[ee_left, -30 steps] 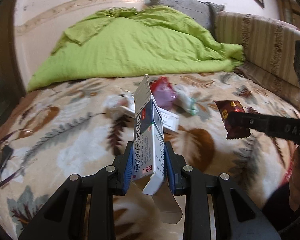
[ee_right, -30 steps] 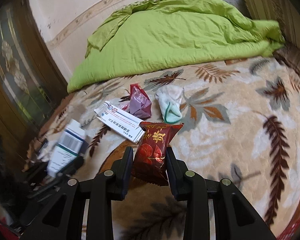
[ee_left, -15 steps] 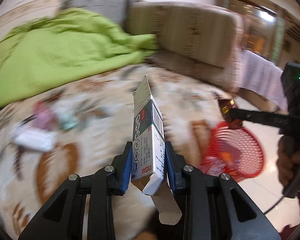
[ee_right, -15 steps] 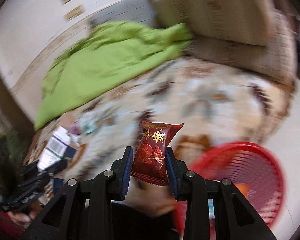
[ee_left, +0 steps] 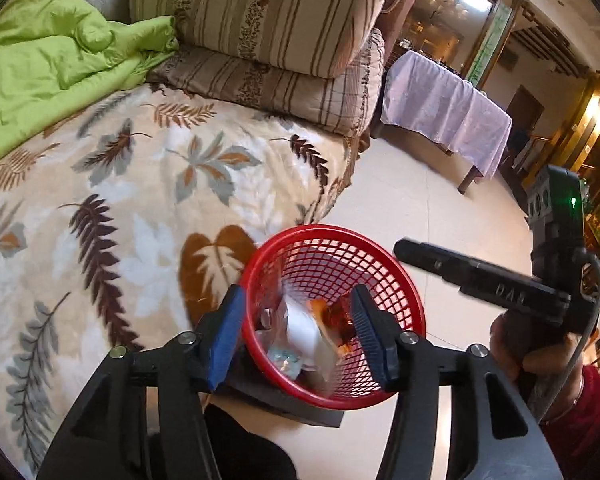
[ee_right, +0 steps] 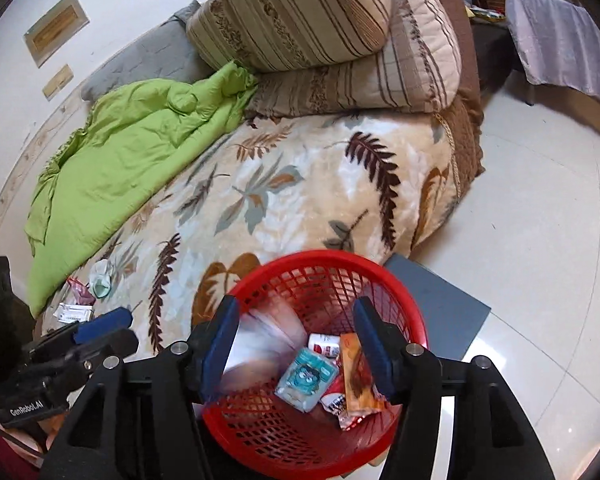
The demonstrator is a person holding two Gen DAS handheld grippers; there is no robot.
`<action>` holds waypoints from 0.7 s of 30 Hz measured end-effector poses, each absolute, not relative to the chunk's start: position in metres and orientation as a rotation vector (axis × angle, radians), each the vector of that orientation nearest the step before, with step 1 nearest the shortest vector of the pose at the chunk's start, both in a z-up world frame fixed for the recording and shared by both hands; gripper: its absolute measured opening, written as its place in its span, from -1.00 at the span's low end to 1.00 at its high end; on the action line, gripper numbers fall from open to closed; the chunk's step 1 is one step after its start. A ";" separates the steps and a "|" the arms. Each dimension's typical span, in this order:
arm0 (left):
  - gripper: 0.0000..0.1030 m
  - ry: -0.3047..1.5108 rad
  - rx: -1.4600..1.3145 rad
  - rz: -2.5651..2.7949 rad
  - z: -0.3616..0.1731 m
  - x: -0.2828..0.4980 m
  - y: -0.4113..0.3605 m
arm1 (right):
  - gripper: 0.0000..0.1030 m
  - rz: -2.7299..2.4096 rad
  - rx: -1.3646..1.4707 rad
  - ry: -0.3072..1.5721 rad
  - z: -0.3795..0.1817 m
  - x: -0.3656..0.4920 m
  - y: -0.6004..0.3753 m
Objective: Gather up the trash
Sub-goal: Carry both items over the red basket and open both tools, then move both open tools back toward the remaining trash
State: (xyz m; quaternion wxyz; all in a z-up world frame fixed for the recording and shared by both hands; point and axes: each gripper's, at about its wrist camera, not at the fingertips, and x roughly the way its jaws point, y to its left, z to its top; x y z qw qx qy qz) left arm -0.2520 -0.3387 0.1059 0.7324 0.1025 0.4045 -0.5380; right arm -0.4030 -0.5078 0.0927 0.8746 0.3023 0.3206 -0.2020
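Both carried items, the box and the red wrapper, have left the jaws and now lie in the red basket (ee_right: 400, 292) by the bed, over which left gripper (ee_left: 300, 332) and right gripper (ee_right: 296, 344) hang spread and empty, having dropped them.

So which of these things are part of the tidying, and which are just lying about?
Part of the job:
- red basket, holding wrappers
- teal packet inside the basket
- scraps on the bed, not yet collected
- left hand-held gripper and right hand-held gripper, both open

Just lying about:
- green quilt
- striped cushions
- leaf-print blanket
- purple-draped table
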 end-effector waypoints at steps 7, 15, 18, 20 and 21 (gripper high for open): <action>0.45 0.820 0.163 -1.007 0.120 -0.219 -0.269 | 0.24 -0.241 0.553 0.652 0.102 -0.357 -0.464; 0.46 0.896 0.012 -0.717 0.101 -0.156 -0.154 | 0.24 0.005 0.430 0.689 0.114 -0.268 -0.377; 0.46 0.872 -0.005 -0.574 0.091 -0.139 -0.106 | 0.36 0.127 0.373 0.721 0.117 -0.233 -0.343; 0.46 0.865 -0.006 -0.457 0.085 -0.124 -0.077 | 0.41 0.172 0.341 0.735 0.117 -0.215 -0.323; 0.46 0.865 -0.028 -0.415 0.082 -0.117 -0.064 | 0.41 0.197 0.316 0.752 0.116 -0.200 -0.308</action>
